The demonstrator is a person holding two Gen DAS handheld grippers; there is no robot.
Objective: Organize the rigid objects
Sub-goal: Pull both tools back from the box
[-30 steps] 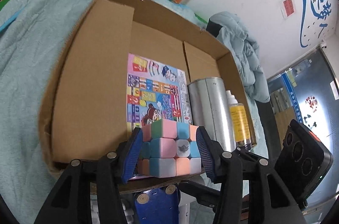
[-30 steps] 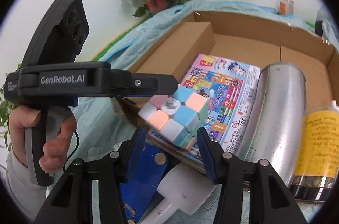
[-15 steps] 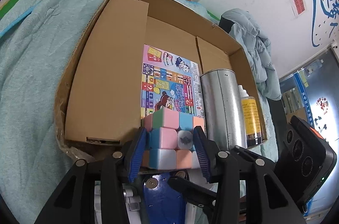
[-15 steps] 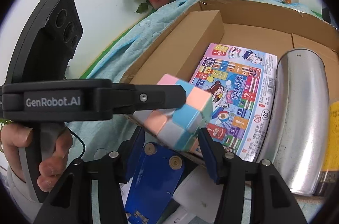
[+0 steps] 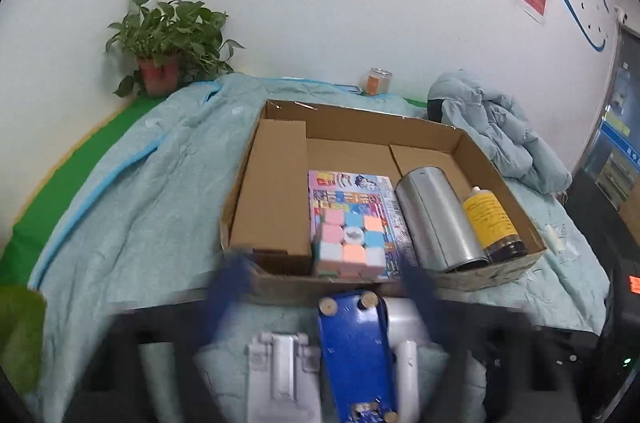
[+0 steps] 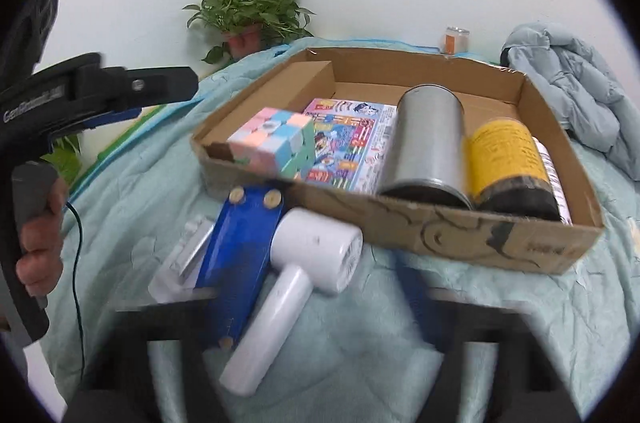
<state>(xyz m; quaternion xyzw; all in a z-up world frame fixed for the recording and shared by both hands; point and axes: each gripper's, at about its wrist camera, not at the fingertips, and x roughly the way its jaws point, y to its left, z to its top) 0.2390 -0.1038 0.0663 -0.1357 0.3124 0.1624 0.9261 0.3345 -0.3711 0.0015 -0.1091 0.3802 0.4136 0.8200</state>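
The puzzle cube (image 5: 349, 248) rests in the cardboard box (image 5: 500, 167), just ahead of the left gripper (image 5: 320, 287), whose jaws are spread wide and empty; the right gripper (image 6: 316, 307) is likewise spread and empty.

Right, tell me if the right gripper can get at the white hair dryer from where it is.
Probably yes. The white hair dryer lies on the blanket outside the cardboard box, just ahead of the open right gripper; only the blue object lies against it.

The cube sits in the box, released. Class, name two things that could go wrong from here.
1. The cube rests on the slick booklet at the box's low front wall; a nudge could tip it out.
2. The can and bottle lie on their sides; they may roll into the cube if the box is bumped while the open left claw goes for the blue item outside.
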